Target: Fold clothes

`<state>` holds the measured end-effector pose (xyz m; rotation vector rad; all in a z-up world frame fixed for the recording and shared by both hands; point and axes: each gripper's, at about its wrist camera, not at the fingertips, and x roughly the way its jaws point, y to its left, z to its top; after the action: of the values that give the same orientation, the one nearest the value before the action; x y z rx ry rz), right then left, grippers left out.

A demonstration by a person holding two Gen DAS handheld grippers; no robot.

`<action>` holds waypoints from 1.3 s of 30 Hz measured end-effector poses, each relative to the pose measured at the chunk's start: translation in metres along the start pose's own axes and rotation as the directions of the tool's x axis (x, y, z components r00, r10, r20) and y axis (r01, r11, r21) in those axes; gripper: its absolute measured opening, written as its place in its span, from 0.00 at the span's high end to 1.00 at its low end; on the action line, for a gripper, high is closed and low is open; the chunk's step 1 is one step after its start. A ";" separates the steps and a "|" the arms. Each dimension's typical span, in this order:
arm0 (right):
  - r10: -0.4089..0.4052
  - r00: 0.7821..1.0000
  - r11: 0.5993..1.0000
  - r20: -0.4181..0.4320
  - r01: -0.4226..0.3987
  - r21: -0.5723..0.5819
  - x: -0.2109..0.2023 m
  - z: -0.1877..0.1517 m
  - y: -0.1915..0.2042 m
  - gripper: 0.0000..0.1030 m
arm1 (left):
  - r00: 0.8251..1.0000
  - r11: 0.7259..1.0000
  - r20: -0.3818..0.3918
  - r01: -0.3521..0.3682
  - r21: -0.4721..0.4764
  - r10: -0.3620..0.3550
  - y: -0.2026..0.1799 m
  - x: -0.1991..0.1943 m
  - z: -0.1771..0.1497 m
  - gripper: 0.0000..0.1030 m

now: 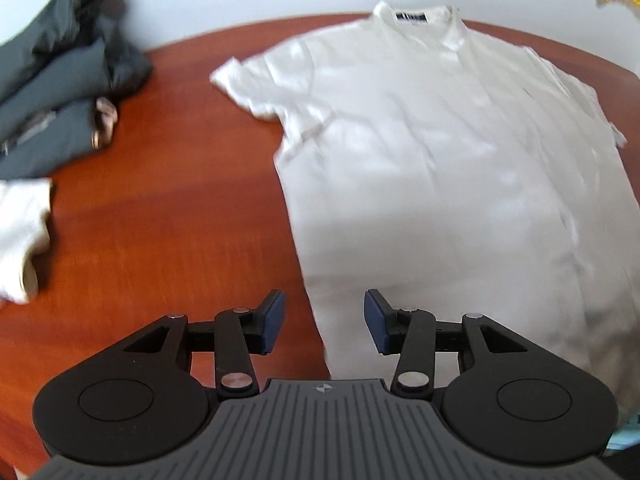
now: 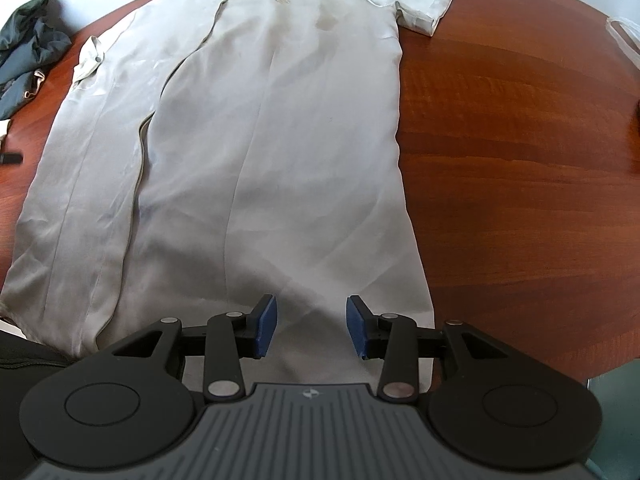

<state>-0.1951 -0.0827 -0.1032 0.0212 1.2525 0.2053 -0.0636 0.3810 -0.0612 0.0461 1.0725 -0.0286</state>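
- Flat on a round table of glossy reddish-brown wood, grain running in broad streaks: a white short-sleeved shirt, collar away from both cameras, hem toward them; thin, smooth, slightly sheeny cloth with soft lengthwise creases; front placket curving from collar down the left half; two faint yellowish stains high on the chest; dark label inside the collar.
- Spread to either side: both sleeves, the right one lying flat with a stitched cuff, the left one bunched and wrinkled.
- Well apart from the shirt, at the table's far left edge: a crumpled dark green garment, matte, heaped in loose folds, with a pale lining showing at one opening.
- Just below that heap, at the left border of the left wrist view: a second pale, off-white piece of cloth, blurred, partly out of frame.
- Near the shirt's lower left corner: left gripper, black linkage arms, ribbed blue pads; jaws spread wide, holding nothing; one pad over bare wood, the other over the shirt's edge; contact with the cloth impossible to tell.
- Over the hem, toward the shirt's right side: right gripper, same black build and blue pads; jaws likewise parted wide and empty, white cloth visible between them; touching or hovering not clear.
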 end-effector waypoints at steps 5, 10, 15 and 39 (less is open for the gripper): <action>-0.016 1.000 1.000 0.004 0.016 0.022 -0.002 -0.004 0.003 0.57 | 1.000 0.997 0.010 -0.030 0.067 0.029 0.005 0.024 0.036 0.53; -0.034 0.999 0.998 0.008 0.033 0.050 -0.005 -0.008 0.006 0.57 | 0.999 0.991 0.031 -0.046 0.122 0.043 0.004 0.044 0.066 0.53; -0.051 0.999 0.995 0.011 0.050 0.084 -0.007 -0.016 0.006 0.57 | 0.998 0.988 0.037 -0.057 0.146 0.052 0.000 0.064 0.092 0.53; -0.062 0.998 0.986 0.018 0.058 0.158 -0.006 -0.023 0.012 0.57 | 0.997 0.989 0.062 -0.054 0.137 0.046 -0.004 0.109 0.128 0.94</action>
<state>-0.2204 -0.0741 -0.1028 0.1214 1.2423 0.0534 0.1004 0.3707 -0.0959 0.1967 1.0088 -0.0590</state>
